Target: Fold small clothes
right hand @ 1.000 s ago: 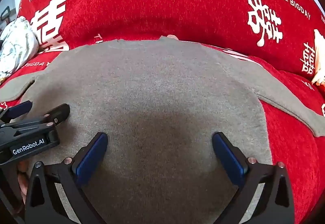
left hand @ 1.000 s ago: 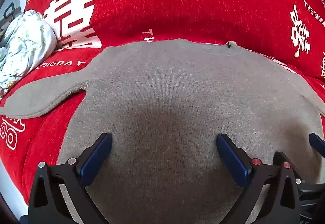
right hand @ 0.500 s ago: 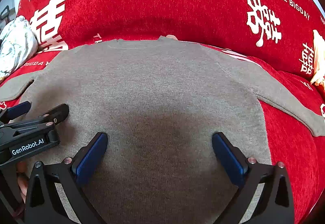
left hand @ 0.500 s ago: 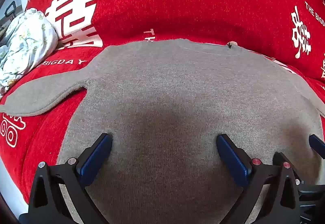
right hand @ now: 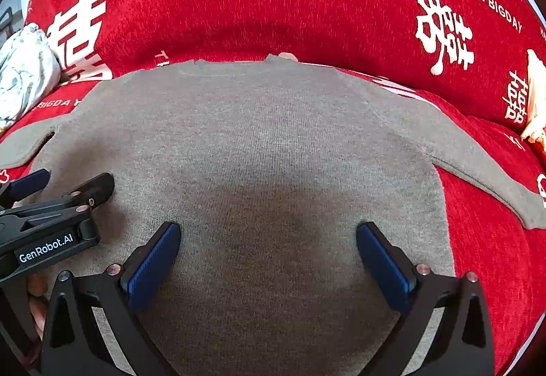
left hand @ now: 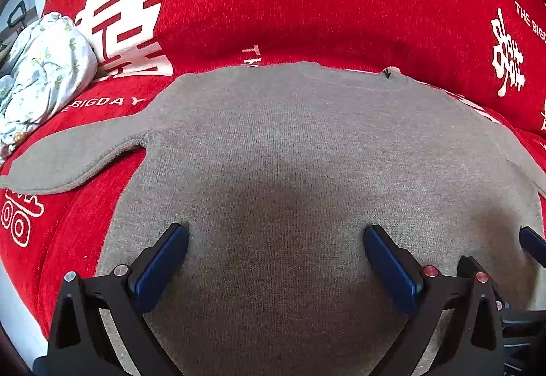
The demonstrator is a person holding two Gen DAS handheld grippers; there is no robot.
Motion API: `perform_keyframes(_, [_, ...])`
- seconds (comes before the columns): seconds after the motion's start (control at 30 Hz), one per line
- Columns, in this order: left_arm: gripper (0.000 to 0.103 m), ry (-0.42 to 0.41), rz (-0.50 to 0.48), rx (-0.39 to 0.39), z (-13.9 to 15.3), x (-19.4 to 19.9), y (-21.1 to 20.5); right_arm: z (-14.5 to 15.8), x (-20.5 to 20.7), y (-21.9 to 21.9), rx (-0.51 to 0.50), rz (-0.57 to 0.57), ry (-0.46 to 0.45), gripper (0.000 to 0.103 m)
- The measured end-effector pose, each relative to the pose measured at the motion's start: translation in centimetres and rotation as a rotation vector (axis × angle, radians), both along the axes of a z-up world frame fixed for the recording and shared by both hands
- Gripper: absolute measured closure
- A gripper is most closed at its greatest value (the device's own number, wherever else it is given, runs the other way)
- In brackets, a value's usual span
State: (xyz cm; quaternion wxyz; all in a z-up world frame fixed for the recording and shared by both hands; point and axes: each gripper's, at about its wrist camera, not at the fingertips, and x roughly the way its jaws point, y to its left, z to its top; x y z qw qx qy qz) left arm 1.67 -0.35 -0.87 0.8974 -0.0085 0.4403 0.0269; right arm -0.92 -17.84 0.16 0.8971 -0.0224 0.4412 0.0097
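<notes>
A small grey knitted sweater [left hand: 290, 150] [right hand: 259, 137] lies flat on a red sofa, neckline toward the backrest. Its left sleeve [left hand: 75, 157] stretches out to the left and its right sleeve [right hand: 484, 171] to the right. My left gripper [left hand: 273, 236] hovers open over the lower left of the sweater's body, nothing between its blue pads. My right gripper [right hand: 268, 232] is open too, over the lower middle of the body. In the right wrist view the left gripper [right hand: 51, 202] shows at the left edge, with part of a hand below it.
The red sofa cover [left hand: 307, 0] with white lettering fills the background, backrest rising just behind the neckline. A crumpled white floral cloth [left hand: 41, 75] sits at the far left of the seat. A pale object [right hand: 535, 103] lies at the right edge.
Both views have shifted very slightly; the sweater lies as before and both grippers stay open over it.
</notes>
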Motion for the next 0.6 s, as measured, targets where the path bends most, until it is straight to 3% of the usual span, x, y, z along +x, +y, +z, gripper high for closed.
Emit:
perform_keyframes(0.27, [0.000,0.118,0.027,-0.020,0.4,1.1,0.2,0.4,1.3,0.0,0.000,-0.006,0.100,0.000])
perform_keyframes(0.47, [0.000,0.271,0.006,-0.029,0.5,2.7,0.4,0.6,2.3,0.0,-0.005,-0.010,0.192,0.000])
perform_keyframes(0.6, [0.000,0.313,0.006,-0.028,0.4,3.0,0.2,0.6,2.6,0.0,-0.011,-0.011,0.215,0.000])
